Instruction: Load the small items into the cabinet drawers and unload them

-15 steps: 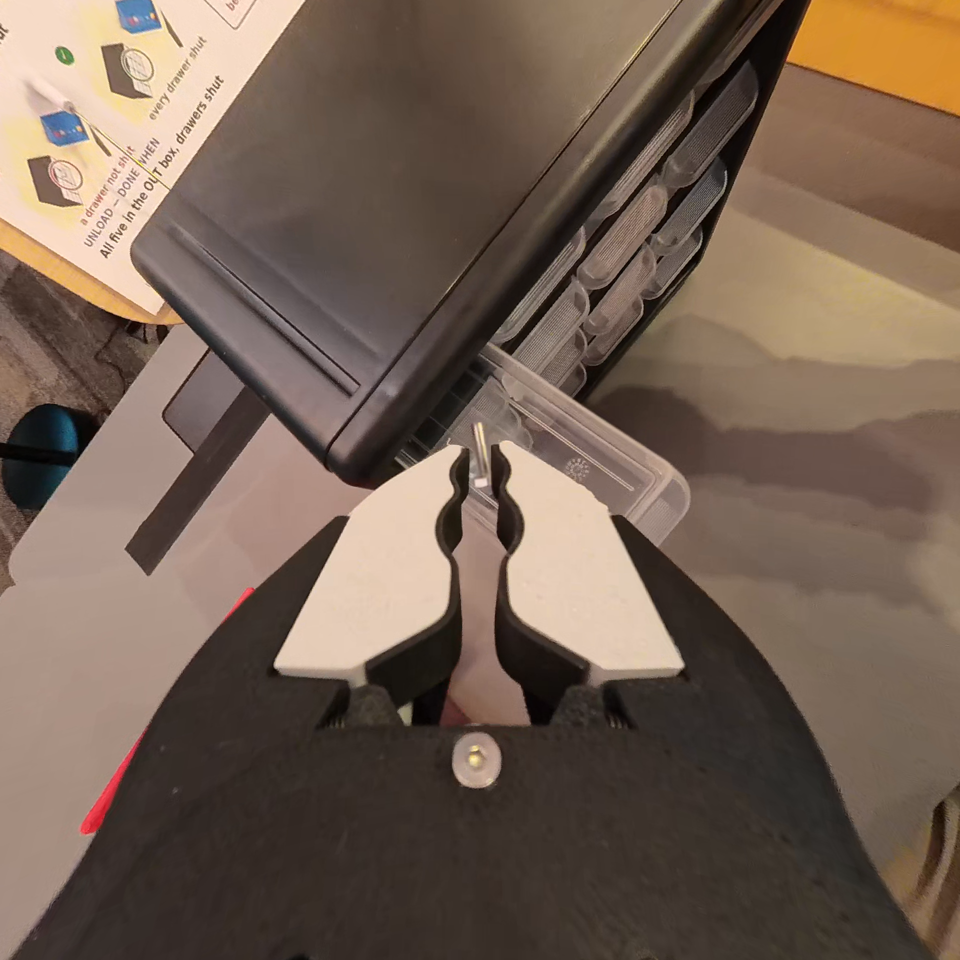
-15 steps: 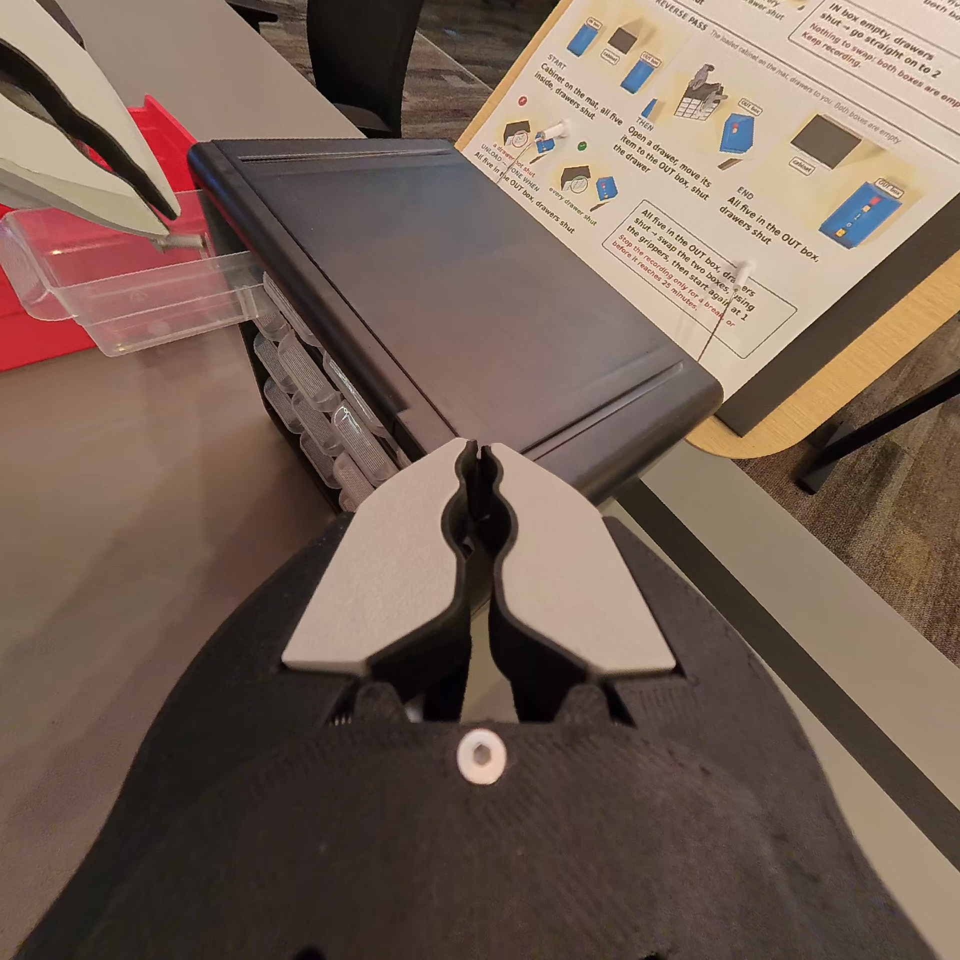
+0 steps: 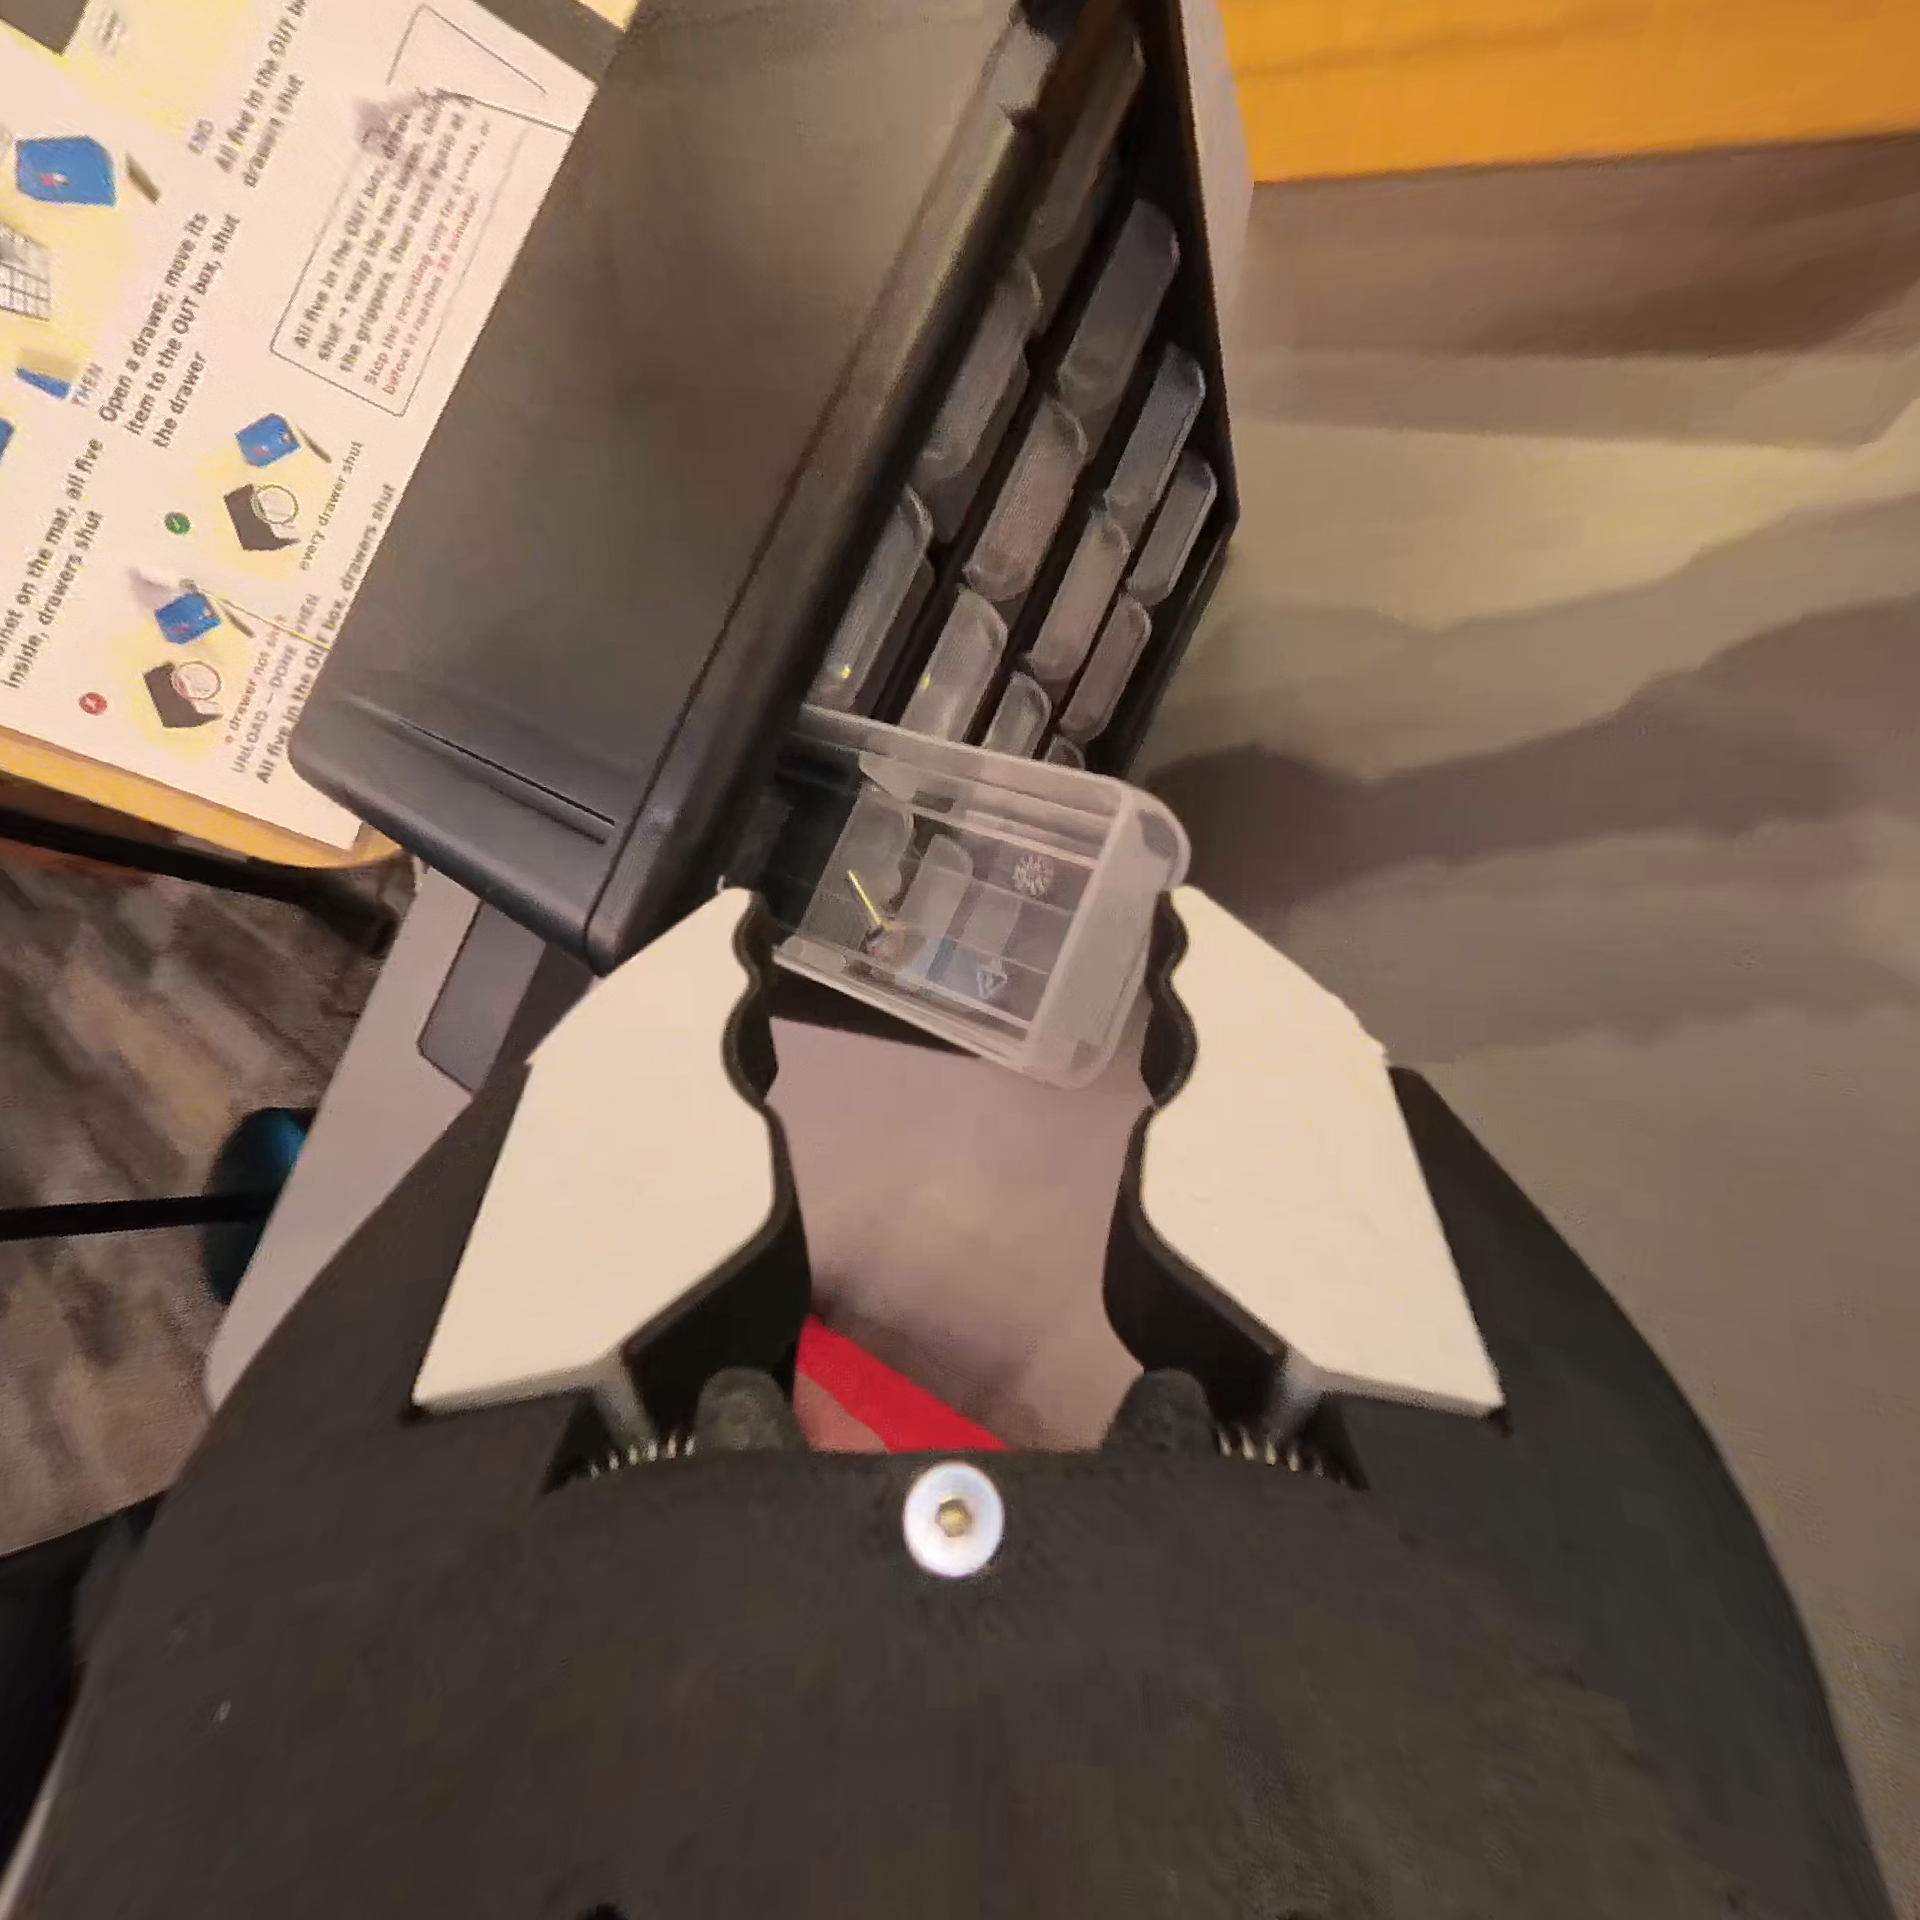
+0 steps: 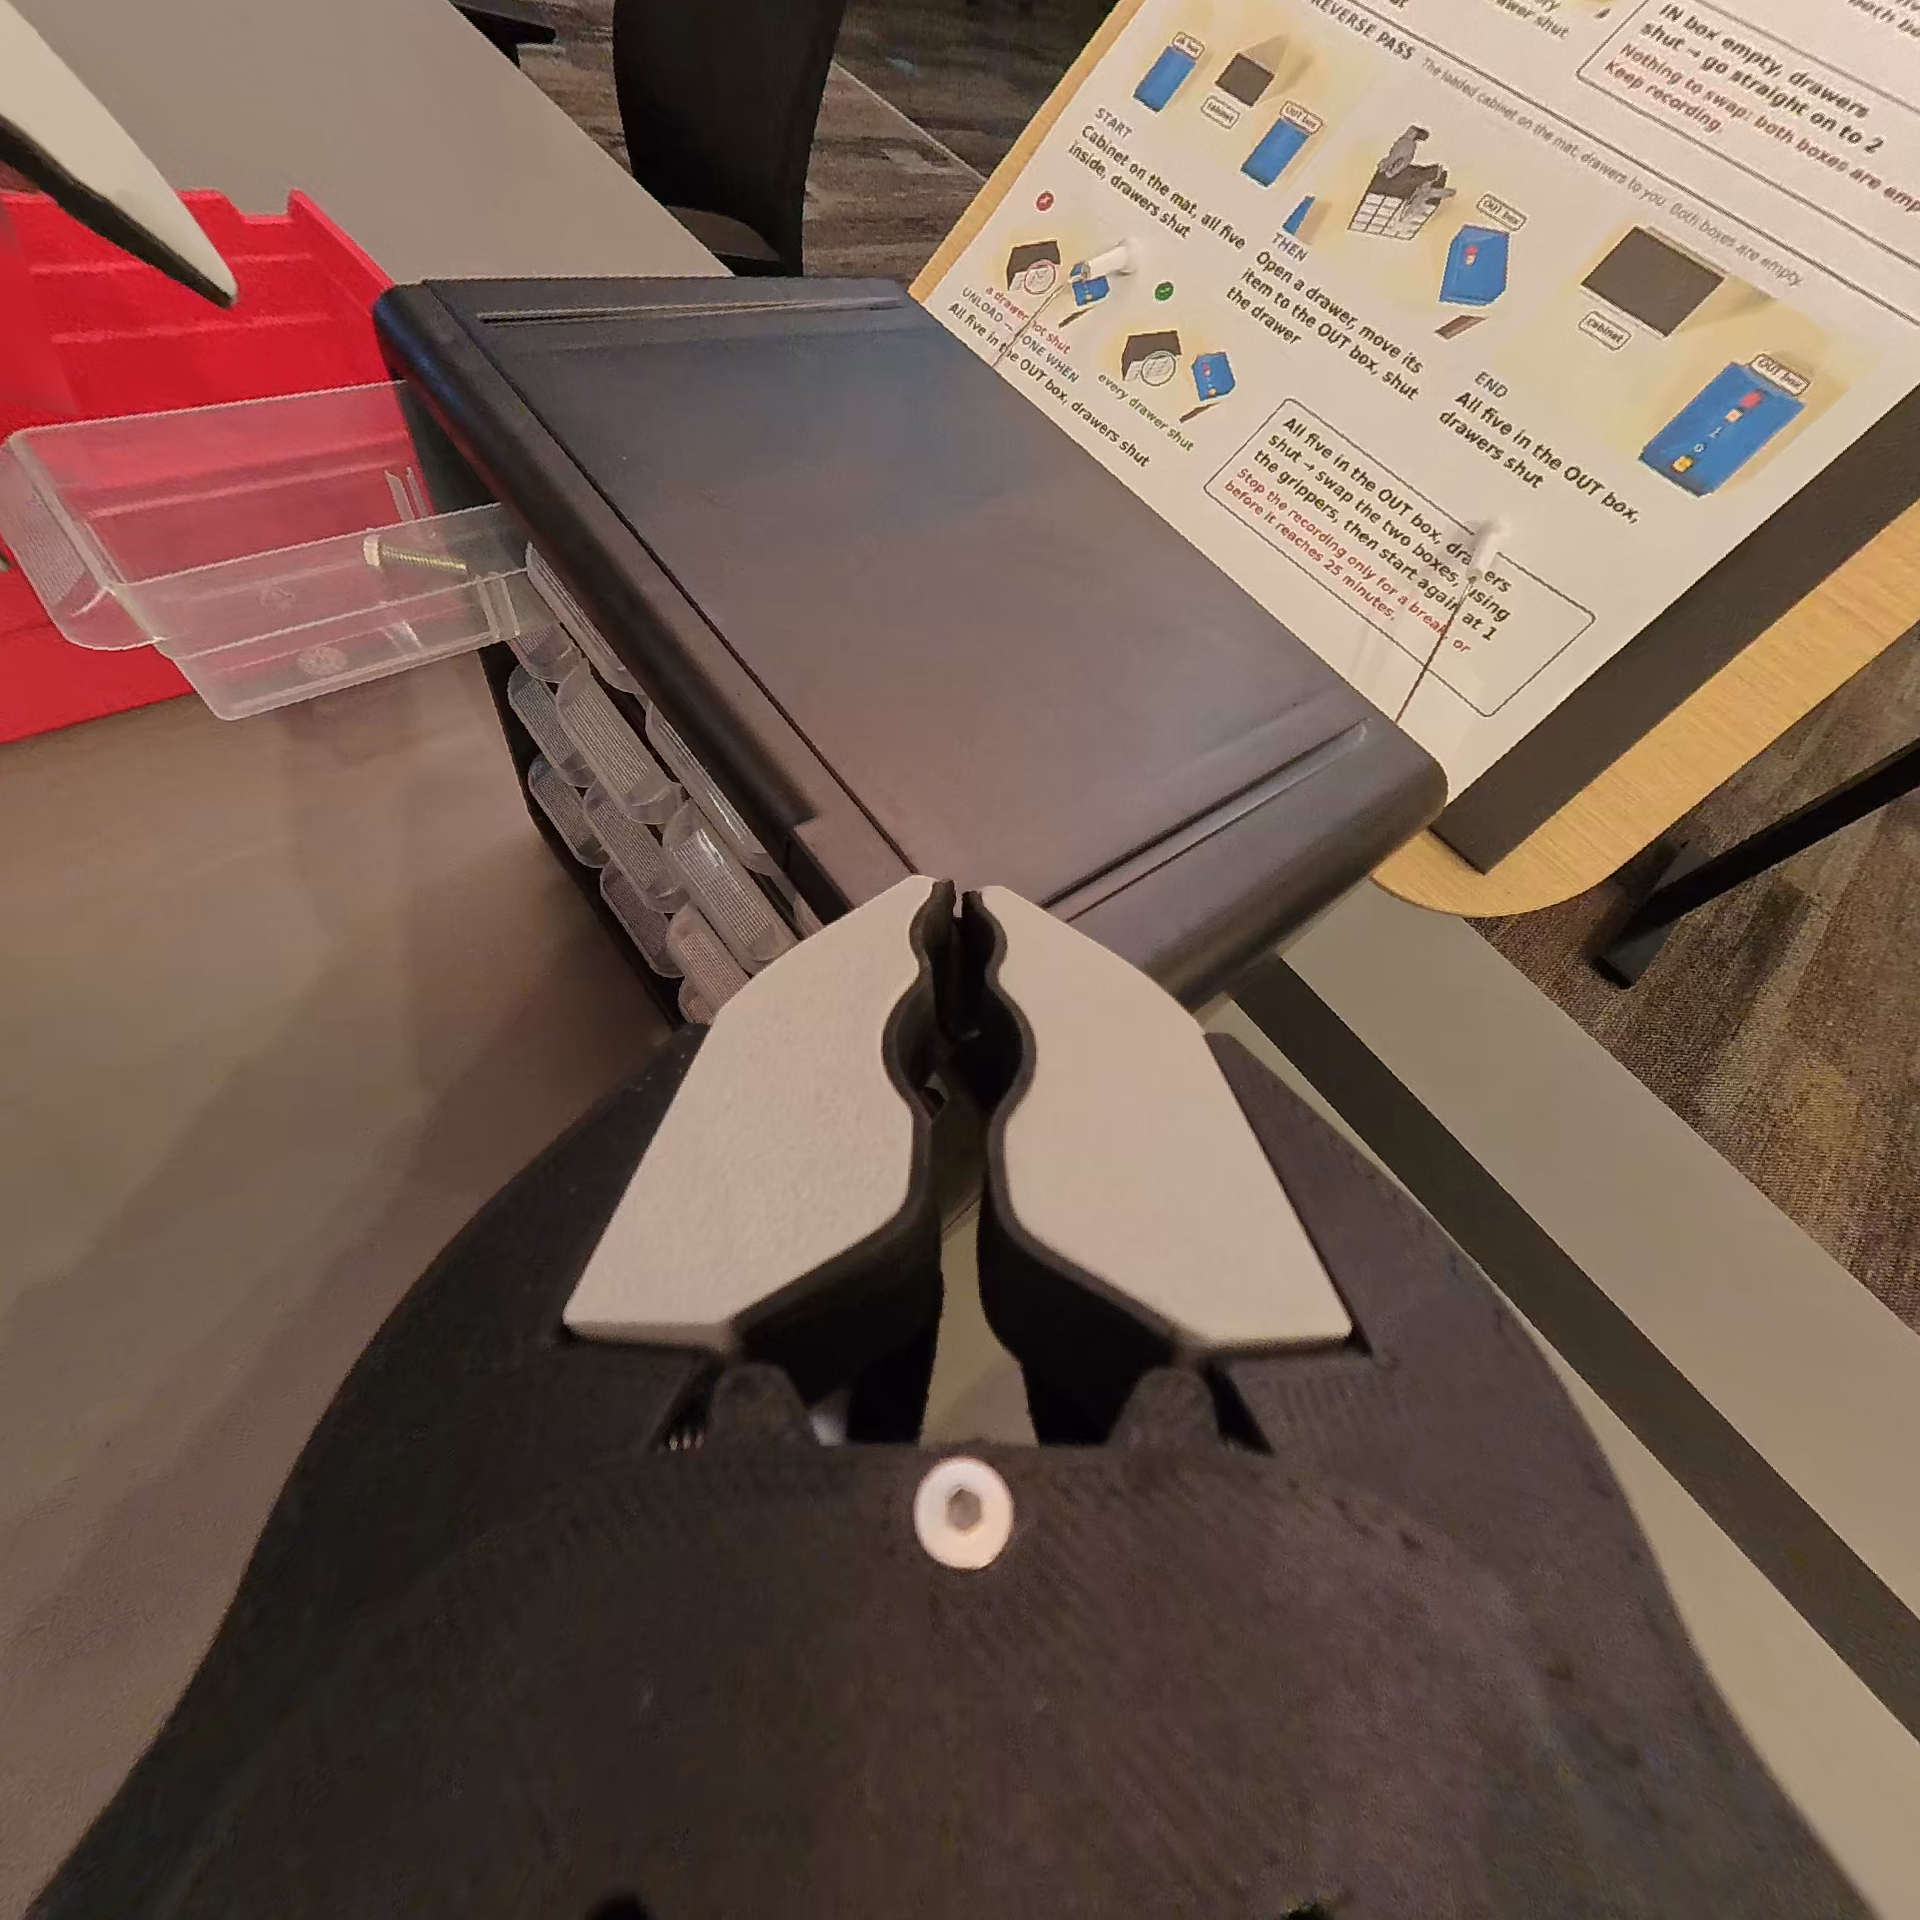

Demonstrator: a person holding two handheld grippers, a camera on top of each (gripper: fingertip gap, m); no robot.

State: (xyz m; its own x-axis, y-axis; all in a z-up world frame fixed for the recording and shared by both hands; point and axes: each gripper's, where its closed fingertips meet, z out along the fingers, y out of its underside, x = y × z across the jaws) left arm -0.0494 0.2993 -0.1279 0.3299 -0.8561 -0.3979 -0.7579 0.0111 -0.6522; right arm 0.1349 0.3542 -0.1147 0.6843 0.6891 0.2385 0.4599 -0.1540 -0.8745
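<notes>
A black drawer cabinet [image 3: 665, 436] [image 4: 935, 582] stands on the grey table with several clear drawers. One clear drawer [image 3: 987, 904] [image 4: 249, 561] is pulled out at the top row. A small metal screw [image 4: 416, 558] lies inside it; it also shows as a thin pin in the left wrist view [image 3: 868, 904]. My left gripper [image 3: 961, 935] is open and empty just above the open drawer; one of its fingertips [image 4: 156, 218] shows in the right wrist view. My right gripper [image 4: 958, 896] is shut and empty near the cabinet's near top corner.
A red box [image 4: 156, 343] stands behind the open drawer. An instruction sheet on a wooden board [image 4: 1455, 343] [image 3: 208, 416] leans behind the cabinet. A black strip runs along the table edge [image 4: 1558, 1299]. Carpet floor and a chair base lie beyond. The black drawer cabinet [image 3: 665, 436] is about equally far from each gripper, around 12 cm.
My left gripper has opened and let go of the screw, which now lies in the open drawer. The left gripper has lifted away a little. The right gripper has not moved.
</notes>
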